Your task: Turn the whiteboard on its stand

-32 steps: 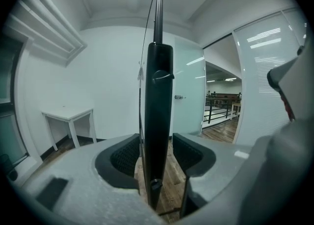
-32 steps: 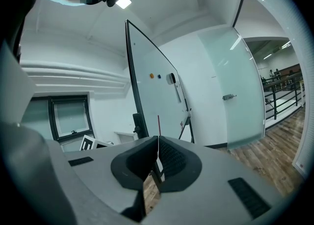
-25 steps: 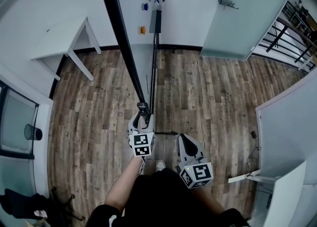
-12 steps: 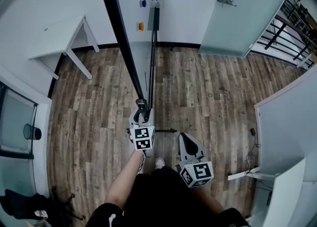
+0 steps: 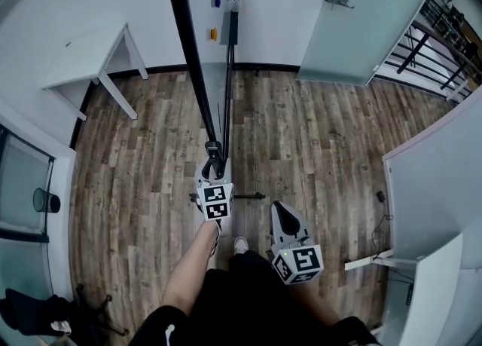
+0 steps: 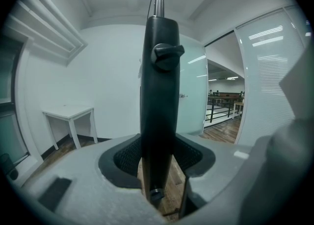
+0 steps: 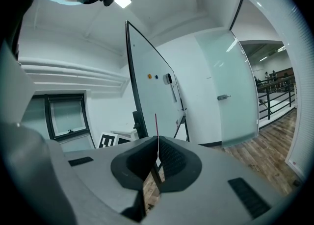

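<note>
The whiteboard (image 5: 192, 58) shows edge-on from above, its black top frame running from the far wall toward me. My left gripper (image 5: 213, 162) is at the near end, around the black side post (image 6: 157, 96) that carries a knob (image 6: 167, 55). In the left gripper view (image 6: 158, 155) the post fills the gap between the pads, and the jaws have just been closing on it. My right gripper (image 5: 280, 212) hangs lower right, apart from the board and shut on nothing. In the right gripper view (image 7: 158, 162) the board's white face (image 7: 152, 96) stands ahead to the left.
The stand's foot bar (image 5: 248, 196) lies on the wood floor under the left gripper. A white table (image 5: 90, 58) stands far left, a frosted glass door (image 5: 369, 13) far right. A white partition (image 5: 437, 194) closes the right side. My shoe (image 5: 241, 245) is below.
The head view has shifted slightly, so the board's top edge and left gripper sit a little higher in the picture. The left gripper stays at the post. The right gripper has barely moved.
</note>
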The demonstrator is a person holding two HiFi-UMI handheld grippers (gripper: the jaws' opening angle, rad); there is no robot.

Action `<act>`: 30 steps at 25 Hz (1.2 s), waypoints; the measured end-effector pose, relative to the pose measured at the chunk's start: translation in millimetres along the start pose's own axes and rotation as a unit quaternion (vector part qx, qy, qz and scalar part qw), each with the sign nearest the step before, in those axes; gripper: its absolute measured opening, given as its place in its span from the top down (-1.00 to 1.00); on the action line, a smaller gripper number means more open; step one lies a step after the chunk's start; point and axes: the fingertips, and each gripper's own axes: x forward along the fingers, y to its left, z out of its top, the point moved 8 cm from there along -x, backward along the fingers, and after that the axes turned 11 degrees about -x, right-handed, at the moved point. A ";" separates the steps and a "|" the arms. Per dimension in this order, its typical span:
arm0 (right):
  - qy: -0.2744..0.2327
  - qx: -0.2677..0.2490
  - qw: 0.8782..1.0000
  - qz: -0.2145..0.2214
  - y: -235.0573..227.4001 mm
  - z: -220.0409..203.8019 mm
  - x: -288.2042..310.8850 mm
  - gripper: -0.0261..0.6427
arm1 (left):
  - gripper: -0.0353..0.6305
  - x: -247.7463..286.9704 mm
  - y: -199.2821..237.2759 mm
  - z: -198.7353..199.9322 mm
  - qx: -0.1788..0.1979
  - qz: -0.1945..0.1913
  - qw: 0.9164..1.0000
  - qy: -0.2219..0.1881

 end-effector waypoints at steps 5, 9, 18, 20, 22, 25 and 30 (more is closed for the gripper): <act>0.003 0.001 1.000 -0.006 11.5 -10.8 -21.6 0.88 | 0.29 -26.2 4.2 -11.3 0.003 0.000 1.000 -0.005; 0.006 0.002 1.000 -0.008 23.8 -18.1 -33.1 0.88 | 0.29 -48.1 9.4 -20.4 0.000 0.000 1.000 -0.007; -0.001 -0.005 1.000 -0.015 60.8 -19.7 -67.4 0.88 | 0.29 -96.8 21.5 -36.0 0.005 -0.010 1.000 0.004; -0.002 -0.007 1.000 -0.018 67.4 -20.8 -77.5 0.88 | 0.29 -106.0 19.1 -39.7 0.007 -0.013 1.000 0.006; -0.002 -0.007 1.000 -0.022 74.0 -21.7 -88.2 0.88 | 0.29 -113.7 13.6 -42.0 0.012 -0.021 1.000 0.003; -0.001 -0.007 1.000 -0.031 82.8 -27.6 -105.0 0.88 | 0.29 -128.6 -2.1 -50.3 0.020 -0.038 0.999 0.003; -0.002 -0.003 0.999 -0.047 93.7 -36.7 -132.9 0.88 | 0.29 -159.3 -30.3 -68.8 0.021 -0.049 0.999 -0.002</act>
